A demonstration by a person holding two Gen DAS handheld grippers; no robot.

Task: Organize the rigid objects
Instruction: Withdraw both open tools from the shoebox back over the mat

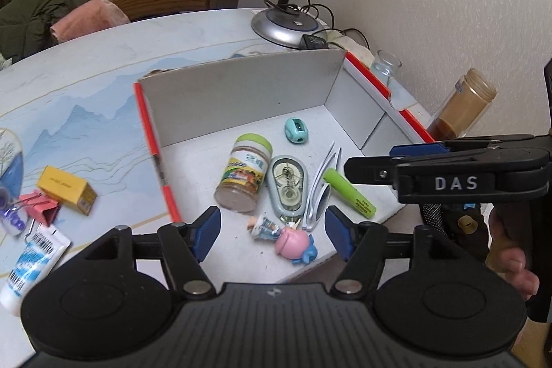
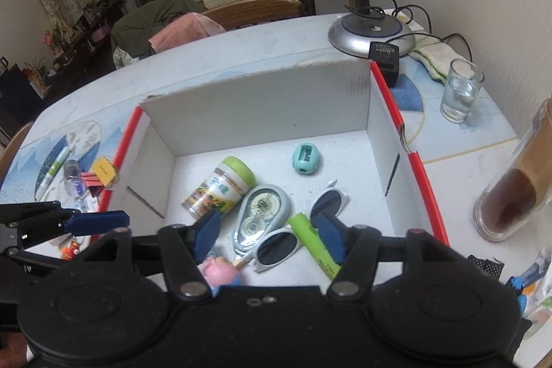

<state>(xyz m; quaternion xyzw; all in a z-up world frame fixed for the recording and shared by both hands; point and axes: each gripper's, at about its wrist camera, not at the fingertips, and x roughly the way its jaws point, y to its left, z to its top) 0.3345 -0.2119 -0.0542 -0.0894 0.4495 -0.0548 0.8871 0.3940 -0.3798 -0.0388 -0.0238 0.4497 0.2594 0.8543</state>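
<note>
A white box with red edges [image 1: 241, 95] [image 2: 255, 106] holds a green-lidded jar [image 1: 245, 173] [image 2: 220, 188], a teal sharpener [image 1: 296, 128] [image 2: 306, 157], a correction tape [image 1: 288, 188] [image 2: 258, 216], white sunglasses [image 1: 322, 188] [image 2: 327, 200], a green highlighter [image 1: 348, 192] [image 2: 310, 238] and a pink toy [image 1: 293, 242] [image 2: 220, 271]. My left gripper [image 1: 272, 231] is open and empty above the box's near edge. My right gripper [image 2: 265, 235] is open and empty over the sunglasses and highlighter.
Left of the box lie a yellow box [image 1: 67, 188] [image 2: 105, 173], a pink binder clip [image 1: 41, 206], a white tube [image 1: 31, 268] and a marker [image 2: 51, 173]. A lamp base [image 2: 371, 31], black adapter [image 2: 384, 62], glass [image 2: 460, 92] and brown jar [image 2: 514, 192] stand right.
</note>
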